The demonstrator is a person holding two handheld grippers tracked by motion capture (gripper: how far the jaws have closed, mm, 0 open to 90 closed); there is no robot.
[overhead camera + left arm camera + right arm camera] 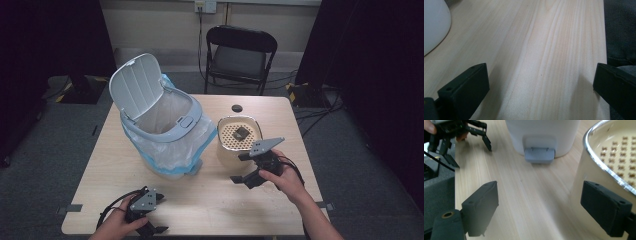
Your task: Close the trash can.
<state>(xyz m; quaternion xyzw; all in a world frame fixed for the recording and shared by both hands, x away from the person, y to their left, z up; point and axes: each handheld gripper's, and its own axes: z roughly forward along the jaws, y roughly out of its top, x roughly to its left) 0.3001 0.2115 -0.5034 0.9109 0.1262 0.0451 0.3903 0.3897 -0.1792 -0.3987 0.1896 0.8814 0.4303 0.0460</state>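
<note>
One table (200, 200), one bin (165, 130), one basket (239, 137), one chair (240, 57) and two grippers were in the high view.

Left to right: the left gripper (152, 227) lay low at the table's near edge, held in the left hand (117, 225). In the left gripper view its jaws stood wide apart over bare wood, with nothing between them; a curved white edge of the bin (434, 25) sat at the upper left.

The bin stood at the table's left centre, lid (135, 85) tipped open and back, a clear liner (172, 145) draped over its rim. Its grey pedal (539, 155) showed in the right gripper view, facing that gripper.

The basket, a round cream tub with a perforated inner floor, stood just right of the bin. One small dark object (241, 133) lay on that floor; what it was could not be told.

The right gripper (243, 167), in the right hand (287, 177), hung just in front of the basket, jaws pointing left toward the bin. In the right gripper view (540, 207) the jaws stood well apart and held nothing; the left jaw was over the table, the right jaw lay before the basket's wall (584, 185), and contact could not be told. The basket's rim rose just beyond that jaw. The left gripper (466, 142) appeared far off at the upper left.
</note>
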